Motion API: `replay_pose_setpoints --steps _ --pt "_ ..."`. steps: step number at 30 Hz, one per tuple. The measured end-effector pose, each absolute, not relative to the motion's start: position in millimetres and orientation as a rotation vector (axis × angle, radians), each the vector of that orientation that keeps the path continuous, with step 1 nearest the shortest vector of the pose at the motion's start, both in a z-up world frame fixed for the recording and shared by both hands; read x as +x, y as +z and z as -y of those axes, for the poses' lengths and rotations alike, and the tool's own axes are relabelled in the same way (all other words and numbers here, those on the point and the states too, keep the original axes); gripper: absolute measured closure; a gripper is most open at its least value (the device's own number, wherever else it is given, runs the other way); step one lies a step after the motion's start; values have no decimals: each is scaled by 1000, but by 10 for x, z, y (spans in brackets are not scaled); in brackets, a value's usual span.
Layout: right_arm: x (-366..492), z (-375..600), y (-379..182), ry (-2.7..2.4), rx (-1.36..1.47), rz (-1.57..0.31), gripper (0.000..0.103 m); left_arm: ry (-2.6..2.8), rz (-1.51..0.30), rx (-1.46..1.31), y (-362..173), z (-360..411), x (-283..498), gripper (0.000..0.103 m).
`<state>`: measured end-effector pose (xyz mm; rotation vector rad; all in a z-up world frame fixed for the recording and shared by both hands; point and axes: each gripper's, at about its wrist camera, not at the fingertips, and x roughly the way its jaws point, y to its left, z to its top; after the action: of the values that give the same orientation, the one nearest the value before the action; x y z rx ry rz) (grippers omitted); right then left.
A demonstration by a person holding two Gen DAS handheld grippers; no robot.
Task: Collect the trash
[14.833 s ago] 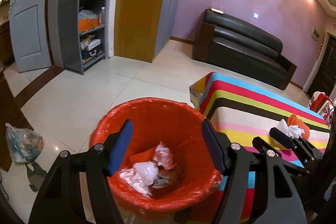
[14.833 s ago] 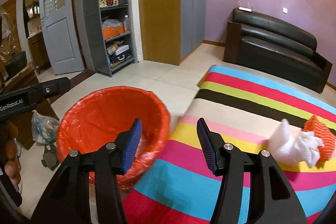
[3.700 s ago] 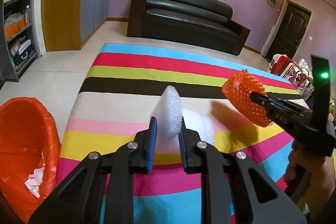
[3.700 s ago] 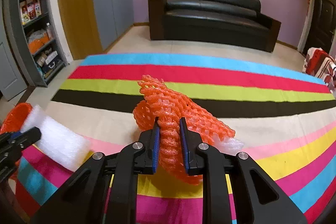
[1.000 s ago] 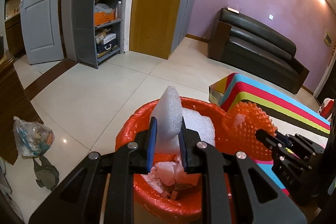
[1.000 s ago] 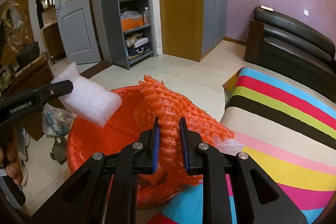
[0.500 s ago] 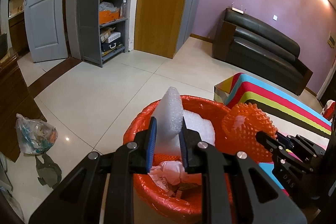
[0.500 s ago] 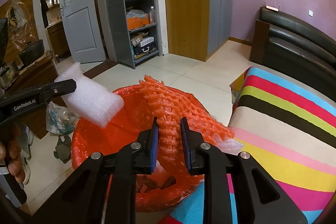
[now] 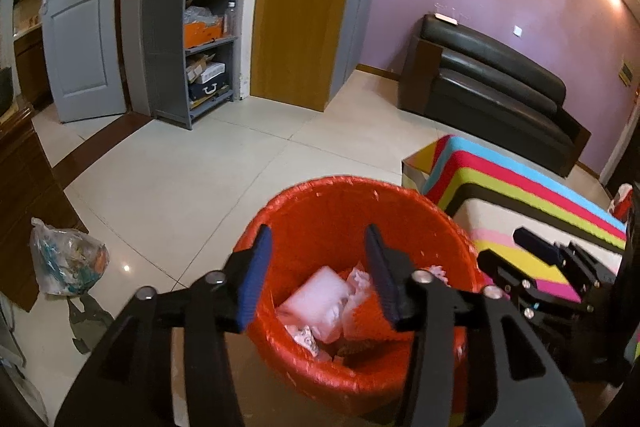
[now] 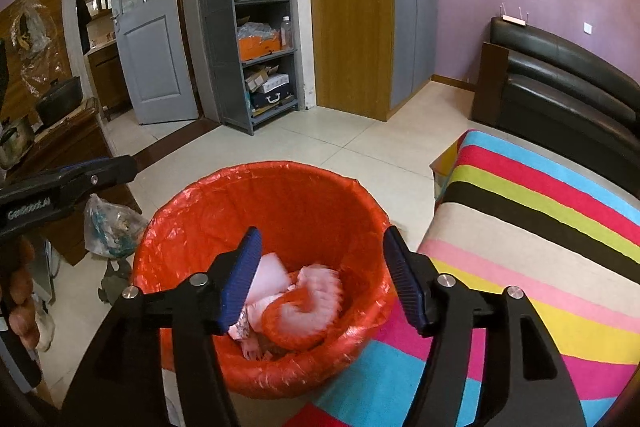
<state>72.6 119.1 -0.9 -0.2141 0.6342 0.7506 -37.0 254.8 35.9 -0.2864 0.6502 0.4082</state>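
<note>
Purple walls, a black sofa (image 9: 492, 75) and grey shelves (image 10: 260, 27) frame a tiled floor where an orange-lined trash bin (image 10: 280, 203) stands just left of a bench (image 10: 540, 227) draped in striped cloth. Both claws hang over the bin, the left claw (image 9: 316, 275) and right claw (image 10: 322, 271), jaws just opened and holding nothing. White foam (image 9: 316, 301) and orange mesh netting (image 10: 304, 311) lie inside the bin among crumpled trash.
</note>
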Motion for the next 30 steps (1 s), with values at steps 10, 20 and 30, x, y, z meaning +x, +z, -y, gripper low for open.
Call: replay_pose_setpoints --steps 10,20,30 --pt "490 -931 -104 767 -244 -656 35 339 -749 -275 27 -2318 -728 37" --pt "351 -734 -55 755 -218 -635 25 335 -770 -284 -54 -2230 -786 25" --pt "366 -739 -61 758 -222 -646 20 332 -781 -302 -50 -2243 -705 22"
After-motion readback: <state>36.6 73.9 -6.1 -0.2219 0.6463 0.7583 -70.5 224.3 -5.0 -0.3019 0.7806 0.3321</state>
